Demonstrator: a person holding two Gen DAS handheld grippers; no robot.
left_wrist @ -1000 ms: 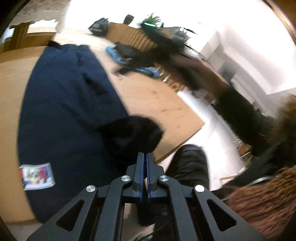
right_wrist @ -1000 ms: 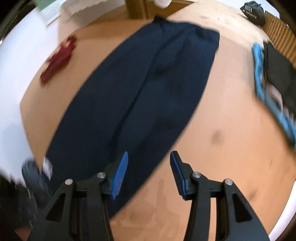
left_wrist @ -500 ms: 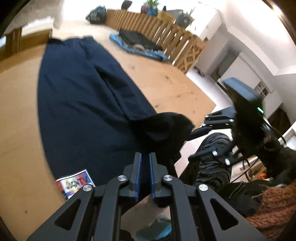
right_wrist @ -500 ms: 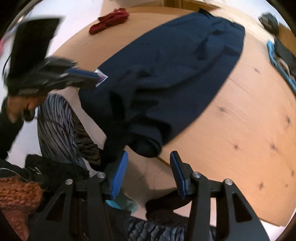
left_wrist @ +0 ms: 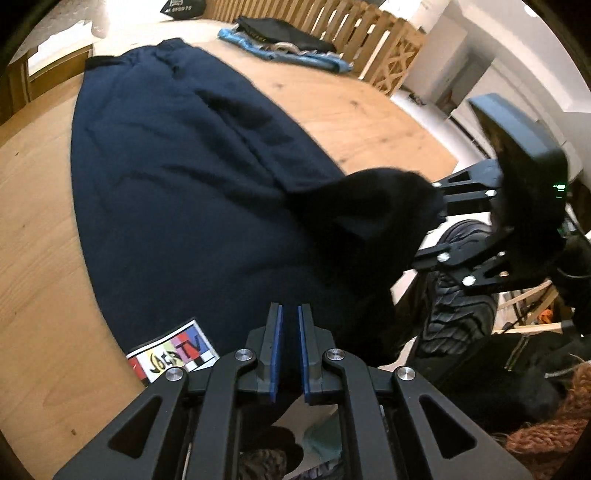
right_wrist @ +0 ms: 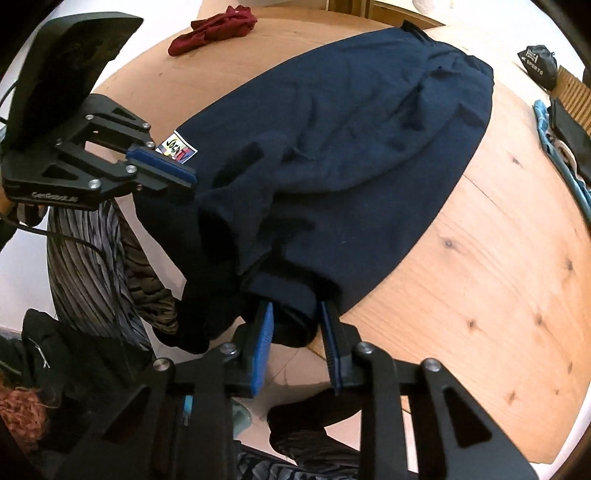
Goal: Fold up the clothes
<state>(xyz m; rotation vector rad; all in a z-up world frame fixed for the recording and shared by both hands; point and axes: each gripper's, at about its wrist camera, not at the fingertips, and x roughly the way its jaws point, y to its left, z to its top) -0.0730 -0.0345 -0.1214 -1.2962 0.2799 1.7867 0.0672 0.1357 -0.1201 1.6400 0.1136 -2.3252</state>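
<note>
The navy trousers [right_wrist: 332,155] lie flat along the wooden table [right_wrist: 498,280], waistband at the far end and both cuffs at the near edge, where they spill over toward the person's lap; they look like soft, fairly thick jersey, light enough to lift with two pinches yet limp, so I judge they will sag and drag between any two held points and will keep a fold only once laid down and smoothed; the cuffs are the sensible place to take hold, one in each tool, and the thicker hem there should resist slipping; the right gripper [right_wrist: 297,341] has just been closing and now has the bunched right cuff [right_wrist: 284,295] between its blue pads, pinching it at the table edge; the left gripper [left_wrist: 289,347] hovers over the left cuff beside the sewn label [left_wrist: 173,352], its jaws pressed almost together with nothing visibly between them; the table is bare pale wood with knots, smooth, and I expect the cloth to slide on it easily; around it are a slatted wooden fence [left_wrist: 332,33], white walls and a tiled floor; smaller things lie well apart from the trousers: a black and blue bundle [left_wrist: 284,44] at the far right, a red garment [right_wrist: 214,31] at the far left, a small black bag [right_wrist: 537,62].
</note>
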